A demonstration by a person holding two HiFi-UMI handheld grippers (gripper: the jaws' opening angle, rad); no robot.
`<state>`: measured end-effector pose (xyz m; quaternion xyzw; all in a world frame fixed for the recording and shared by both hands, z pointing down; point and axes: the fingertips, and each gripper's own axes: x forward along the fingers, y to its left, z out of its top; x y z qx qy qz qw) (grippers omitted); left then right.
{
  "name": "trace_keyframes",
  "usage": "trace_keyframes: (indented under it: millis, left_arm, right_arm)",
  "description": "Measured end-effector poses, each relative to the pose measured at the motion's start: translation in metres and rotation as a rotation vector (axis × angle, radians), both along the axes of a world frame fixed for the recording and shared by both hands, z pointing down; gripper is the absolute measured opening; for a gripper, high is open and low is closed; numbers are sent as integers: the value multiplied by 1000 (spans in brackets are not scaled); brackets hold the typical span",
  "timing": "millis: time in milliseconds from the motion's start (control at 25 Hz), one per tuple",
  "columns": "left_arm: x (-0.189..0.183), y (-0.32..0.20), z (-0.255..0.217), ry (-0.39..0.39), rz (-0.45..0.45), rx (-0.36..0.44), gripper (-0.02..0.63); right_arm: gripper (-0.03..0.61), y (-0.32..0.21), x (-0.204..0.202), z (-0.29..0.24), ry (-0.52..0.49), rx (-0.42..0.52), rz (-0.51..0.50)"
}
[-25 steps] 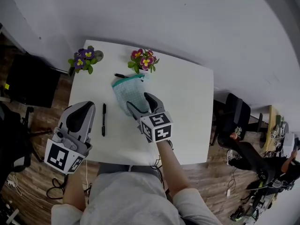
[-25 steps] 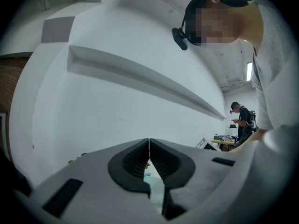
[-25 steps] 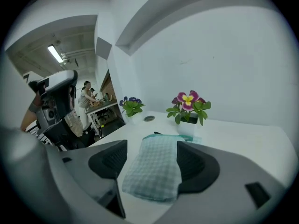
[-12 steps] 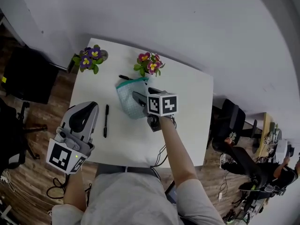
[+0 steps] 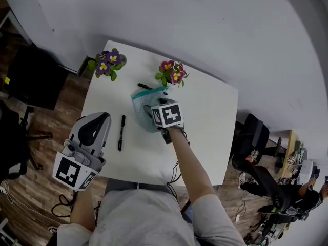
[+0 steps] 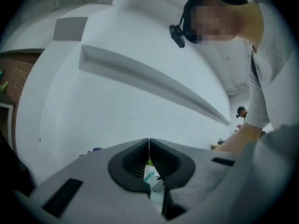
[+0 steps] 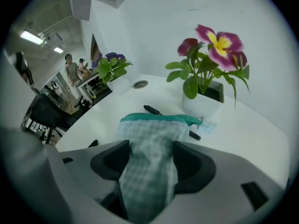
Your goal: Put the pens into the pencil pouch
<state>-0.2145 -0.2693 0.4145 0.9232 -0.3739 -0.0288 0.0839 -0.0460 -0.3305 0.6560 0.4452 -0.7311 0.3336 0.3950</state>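
A teal checked pencil pouch lies on the white table with its zipped end toward the pink flowers. My right gripper is shut on the pouch's near end; in the right gripper view the cloth bunches between the jaws. One black pen lies left of the pouch. A second black pen lies behind the pouch, partly hidden by it. My left gripper hovers at the table's left front, shut and empty, its jaws meeting.
A pot of purple flowers stands at the back left corner and a pot of pink flowers just behind the pouch. A small round disc sits in the tabletop. Chairs and dark furniture surround the table.
My right gripper has moved forward onto the pouch's near end and tipped over, so its marker cube faces up. The left gripper has barely moved.
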Motion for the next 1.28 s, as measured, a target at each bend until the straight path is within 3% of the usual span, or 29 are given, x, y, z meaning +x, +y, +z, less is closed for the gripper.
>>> trace_keyframes:
  millis: [80, 200, 320, 720, 880, 1080, 1280]
  left_arm:
    - [-1, 0, 0, 0, 0, -1, 25]
    - [-1, -1, 1, 2, 3, 0, 25]
    - [2, 0, 1, 3, 12, 4, 25]
    - [14, 10, 3, -14, 58, 11, 26]
    - [23, 17, 0, -29, 77, 20, 25]
    - [31, 34, -11, -16, 84, 54, 25]
    - [38, 51, -15, 10, 91, 63, 25]
  right_arm:
    - [176, 0, -3, -6, 46, 46, -35]
    - [52, 1, -7, -14, 44, 92, -45]
    - [40, 5, -11, -30, 25, 161, -59]
    - [40, 45, -12, -111, -79, 562, -86]
    - [40, 66, -9, -136, -97, 670, -93]
    - [40, 88, -1, -177, -190, 810, -54]
    - [37, 110, 6, -220, -217, 996, -101]
